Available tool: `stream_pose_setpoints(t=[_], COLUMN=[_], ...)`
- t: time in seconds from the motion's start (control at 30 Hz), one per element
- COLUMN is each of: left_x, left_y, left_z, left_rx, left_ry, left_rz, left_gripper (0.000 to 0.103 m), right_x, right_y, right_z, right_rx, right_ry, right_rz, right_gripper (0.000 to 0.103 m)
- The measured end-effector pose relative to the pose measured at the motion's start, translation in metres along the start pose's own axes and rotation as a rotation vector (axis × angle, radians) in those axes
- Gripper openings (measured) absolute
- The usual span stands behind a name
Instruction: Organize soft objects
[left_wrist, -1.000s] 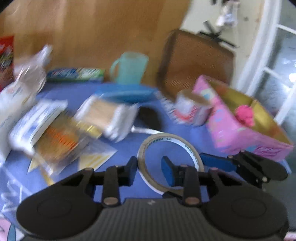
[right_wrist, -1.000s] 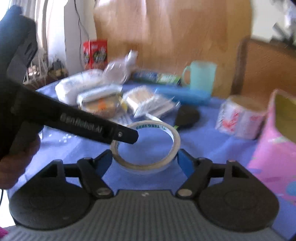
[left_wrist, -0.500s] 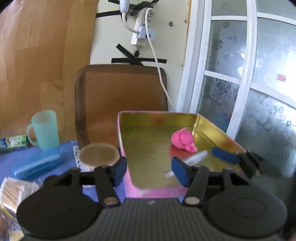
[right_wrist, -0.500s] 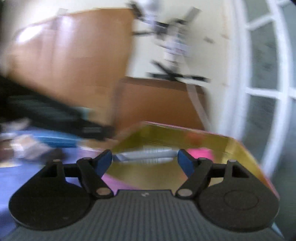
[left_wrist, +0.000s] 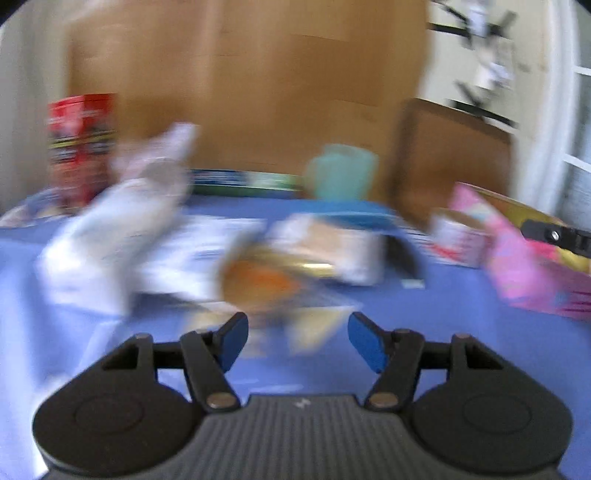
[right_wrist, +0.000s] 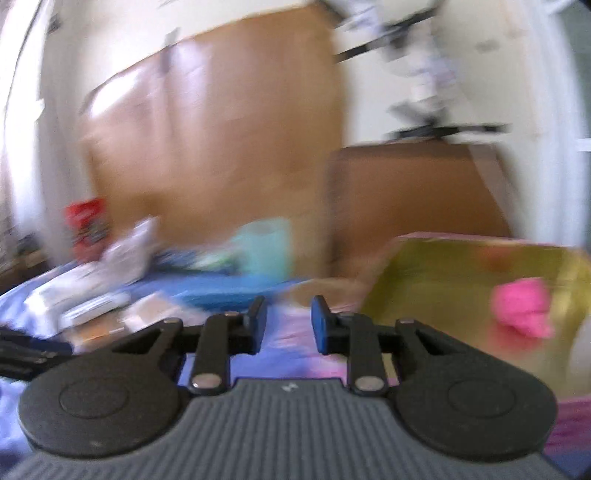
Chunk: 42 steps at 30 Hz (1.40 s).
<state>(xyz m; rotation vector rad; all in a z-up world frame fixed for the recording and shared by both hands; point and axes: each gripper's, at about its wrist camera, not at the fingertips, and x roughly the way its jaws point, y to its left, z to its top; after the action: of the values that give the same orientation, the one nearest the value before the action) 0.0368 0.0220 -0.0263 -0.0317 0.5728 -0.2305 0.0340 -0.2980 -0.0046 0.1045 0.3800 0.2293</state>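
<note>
One pink soft lump (right_wrist: 522, 308) lies inside the pink box (right_wrist: 461, 240), on its gold floor near the right wall; nothing else in the box can be made out through the blur. The box stands on the blue desk (left_wrist: 424, 332). To the left of the box on the desk are one paper roll (left_wrist: 456, 240), one teal mug (left_wrist: 341, 171), one blue case (left_wrist: 347, 216), a blurred heap of plastic packets (left_wrist: 184, 243) and, farthest from the box, one red carton (left_wrist: 79, 144).

The left gripper (left_wrist: 298, 340) has just been opening; its jaws stand apart with nothing between them. The right gripper (right_wrist: 289, 325), just left of the box, has just been closing; its jaws are narrowed, a gap remains, and they hold nothing.
</note>
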Motion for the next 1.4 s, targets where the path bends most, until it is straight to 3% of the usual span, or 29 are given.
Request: stream_pose_setpoints(t=[0.07,0.13,0.2,0.27,0.33,0.4,0.5,0.6,0.7,0.83,0.9,0.97,1.0,1.03,1.23,1.4], left_x=[0.001,0.006,0.007,0.004,0.002,0.002,-0.001,-0.002,-0.006,-0.008,-0.008,-0.009,-0.010,-0.010,-0.011,-0.006], left_y=[0.020,0.029,0.038,0.038,0.040,0.041,0.045,0.048,0.050,0.053,0.054,0.056,0.055,0.057,0.058,0.063], left_z=[0.000,-0.003,-0.006,-0.007,-0.008,-0.008,-0.010,-0.011,-0.013,-0.013,-0.013,-0.014,-0.014,-0.014,-0.015,-0.013], left_rx=[-0.027,-0.044,-0.088,-0.089,-0.093,-0.103,-0.129,-0.148,-0.165,-0.174,-0.179,-0.184,-0.185,-0.186,-0.196,-0.228], left_ry=[-0.019,-0.037,-0.038,-0.058,-0.065,-0.078,-0.100,-0.110,-0.134,-0.154,-0.158,-0.164,-0.166,-0.167,-0.173,-0.143], left_rz=[0.029,0.057,0.012,0.004,-0.026,-0.050,-0.090,-0.121,-0.143,-0.175,-0.189,-0.201,-0.205,-0.210,-0.207,-0.204], left_gripper=[0.062,0.062,0.063,0.065,0.066,0.068,0.069,0.071,0.073,0.074,0.074,0.074,0.074,0.074,0.076,0.076], right_x=[0.029,0.061,0.097,0.137,0.173,0.206,0.237,0.259,0.268,0.278,0.284,0.291,0.289,0.290,0.264,0.193], right_y=[0.021,0.041,0.049,0.047,0.042,0.031,0.019,0.026,0.042,0.061,0.077,0.088,0.093,0.094,0.056,0.039], right_z=[0.003,0.009,0.021,0.033,0.044,0.048,0.046,0.047,0.048,0.043,0.037,0.035,0.031,0.034,0.045,0.057], right_rx=[-0.025,-0.047,-0.021,0.074,0.166,0.285,0.454,0.451,0.358,0.328,0.251,0.177,0.136,0.117,0.383,0.484], right_ry=[0.072,0.115,0.149,0.204,0.284,0.389,0.477,0.486,0.472,0.499,0.536,0.536,0.527,0.519,0.496,0.409], right_rz=[0.071,0.108,0.100,0.071,0.035,-0.019,0.010,-0.041,-0.119,-0.142,-0.166,-0.195,-0.205,-0.209,-0.116,0.011], right_gripper=[0.030,0.042,0.053,0.055,0.069,0.070,0.072,0.071,0.073,0.088,0.087,0.079,0.063,0.056,0.055,0.056])
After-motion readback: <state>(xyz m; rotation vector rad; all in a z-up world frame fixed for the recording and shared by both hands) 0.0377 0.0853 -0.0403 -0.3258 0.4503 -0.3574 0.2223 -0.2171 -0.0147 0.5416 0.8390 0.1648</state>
